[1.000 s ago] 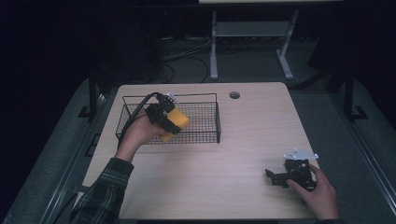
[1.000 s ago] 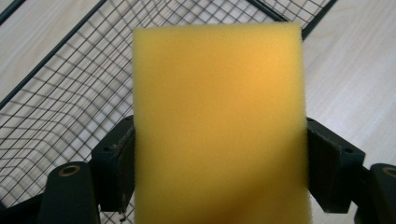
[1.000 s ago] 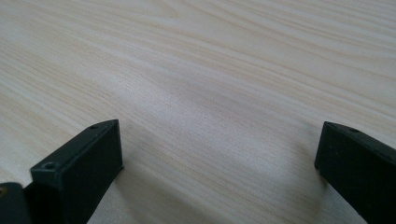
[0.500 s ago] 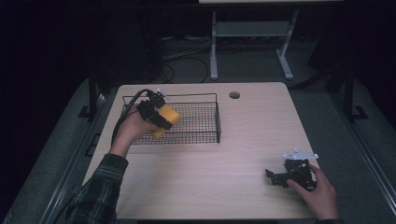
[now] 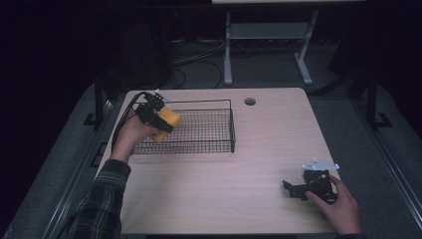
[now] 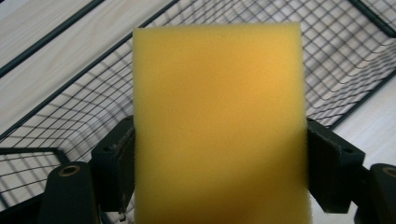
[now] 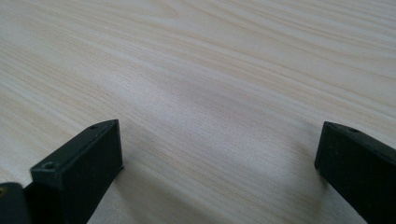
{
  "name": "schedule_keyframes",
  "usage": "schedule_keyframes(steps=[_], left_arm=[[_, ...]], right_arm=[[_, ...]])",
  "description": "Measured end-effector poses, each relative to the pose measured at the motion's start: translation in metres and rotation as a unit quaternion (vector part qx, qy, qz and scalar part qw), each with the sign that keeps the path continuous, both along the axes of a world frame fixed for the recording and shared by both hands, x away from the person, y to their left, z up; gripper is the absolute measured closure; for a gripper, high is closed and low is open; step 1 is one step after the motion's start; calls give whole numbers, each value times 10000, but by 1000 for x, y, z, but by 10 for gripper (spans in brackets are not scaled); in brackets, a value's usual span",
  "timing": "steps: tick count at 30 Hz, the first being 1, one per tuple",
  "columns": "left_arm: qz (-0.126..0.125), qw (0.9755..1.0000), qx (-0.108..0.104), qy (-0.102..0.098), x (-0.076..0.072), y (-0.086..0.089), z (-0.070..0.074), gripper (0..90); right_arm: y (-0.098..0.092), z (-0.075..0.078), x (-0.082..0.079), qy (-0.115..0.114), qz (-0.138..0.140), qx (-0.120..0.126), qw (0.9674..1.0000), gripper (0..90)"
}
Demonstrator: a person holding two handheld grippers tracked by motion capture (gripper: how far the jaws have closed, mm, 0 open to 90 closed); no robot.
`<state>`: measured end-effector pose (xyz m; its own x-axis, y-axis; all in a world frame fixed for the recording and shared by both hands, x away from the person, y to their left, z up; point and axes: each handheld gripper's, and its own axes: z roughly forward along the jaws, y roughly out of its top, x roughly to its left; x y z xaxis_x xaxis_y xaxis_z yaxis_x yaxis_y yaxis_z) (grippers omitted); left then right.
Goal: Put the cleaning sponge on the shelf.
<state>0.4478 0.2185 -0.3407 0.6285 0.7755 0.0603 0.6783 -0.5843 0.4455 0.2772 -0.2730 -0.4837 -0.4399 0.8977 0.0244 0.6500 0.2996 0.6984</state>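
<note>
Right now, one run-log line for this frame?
left claw: shut on sponge | over wire basket | right claw: open, on table

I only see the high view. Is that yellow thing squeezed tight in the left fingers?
Observer: Yes. In the left gripper view both fingers press the sides of the yellow sponge.
Operator: Is the basket under it?
Observer: The wire basket lies right behind the sponge there.
Operator: What's the other hand's gripper holding?
Observer: Nothing. The right gripper is open over bare table.
</note>
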Motion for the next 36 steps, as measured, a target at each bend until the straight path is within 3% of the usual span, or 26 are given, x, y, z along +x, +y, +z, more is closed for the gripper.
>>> schedule_keyframes(steps=[16,36], left_arm=[[397,9992,51,-74,17,31,-7,230],[601,9982,77,-3,30,47,-30,230]], right_arm=[[0,0,0,4,-2,18,10000,1],[0,0,0,3,-4,17,10000,1]])
